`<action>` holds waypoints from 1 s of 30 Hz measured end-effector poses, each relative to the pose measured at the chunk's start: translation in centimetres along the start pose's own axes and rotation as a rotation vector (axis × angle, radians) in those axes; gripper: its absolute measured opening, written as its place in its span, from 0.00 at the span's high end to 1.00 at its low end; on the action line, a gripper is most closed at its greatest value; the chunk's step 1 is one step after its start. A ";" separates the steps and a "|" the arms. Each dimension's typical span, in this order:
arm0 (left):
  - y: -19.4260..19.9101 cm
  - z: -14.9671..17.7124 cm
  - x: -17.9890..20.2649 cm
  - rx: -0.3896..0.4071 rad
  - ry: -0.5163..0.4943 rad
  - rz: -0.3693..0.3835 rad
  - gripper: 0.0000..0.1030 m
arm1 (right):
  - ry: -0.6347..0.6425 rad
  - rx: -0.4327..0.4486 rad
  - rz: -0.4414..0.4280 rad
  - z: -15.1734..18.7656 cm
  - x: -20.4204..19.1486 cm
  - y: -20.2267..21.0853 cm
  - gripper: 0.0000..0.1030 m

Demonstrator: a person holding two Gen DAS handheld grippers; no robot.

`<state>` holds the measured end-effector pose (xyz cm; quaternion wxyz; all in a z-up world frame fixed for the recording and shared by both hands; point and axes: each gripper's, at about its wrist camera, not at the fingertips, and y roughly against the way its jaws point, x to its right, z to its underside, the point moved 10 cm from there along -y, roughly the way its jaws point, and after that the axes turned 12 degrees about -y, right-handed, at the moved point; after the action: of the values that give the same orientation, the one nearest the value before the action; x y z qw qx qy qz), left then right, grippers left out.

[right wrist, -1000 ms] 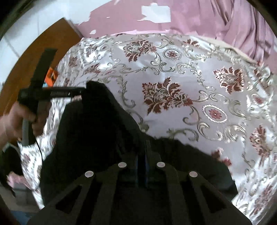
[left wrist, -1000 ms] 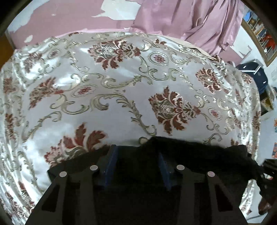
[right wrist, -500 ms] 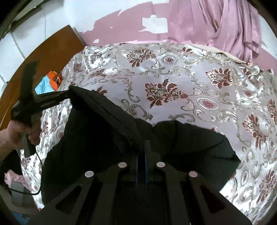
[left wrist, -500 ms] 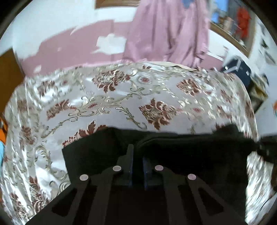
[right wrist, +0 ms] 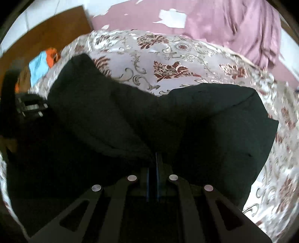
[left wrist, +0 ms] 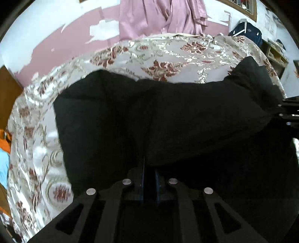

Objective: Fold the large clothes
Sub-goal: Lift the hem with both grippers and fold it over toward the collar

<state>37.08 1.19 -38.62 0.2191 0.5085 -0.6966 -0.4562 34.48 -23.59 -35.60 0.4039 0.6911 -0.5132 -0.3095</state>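
1. We see our left gripper [left wrist: 149, 173] pinched tight on the black garment [left wrist: 149, 115].
2. Our right gripper [right wrist: 153, 172] likewise clamps that garment's edge.
3. The garment hangs between both grippers, above the floral bedspread [left wrist: 168, 54], nearer us than the pink curtain [left wrist: 164, 16].
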 end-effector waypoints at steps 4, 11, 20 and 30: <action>3.7 0.3 -2.7 0.039 0.113 0.044 0.90 | 0.067 0.002 0.028 -0.1 -0.5 1.1 0.95; 2.4 -6.0 -4.6 0.104 0.180 0.061 0.90 | 0.064 -0.006 0.041 -0.1 -0.5 1.4 0.95; -3.4 -3.5 -2.2 -0.030 0.207 0.074 0.91 | -0.176 -0.023 -0.114 0.1 0.3 6.2 0.47; -3.9 -2.7 -1.4 -0.039 0.169 0.056 0.91 | -0.333 0.052 -0.250 -4.9 -2.6 1.6 0.48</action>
<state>41.64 1.06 -40.41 0.2994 0.5212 -0.6807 -0.4188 37.13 -20.15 -31.82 0.2541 0.6989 -0.4911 -0.4537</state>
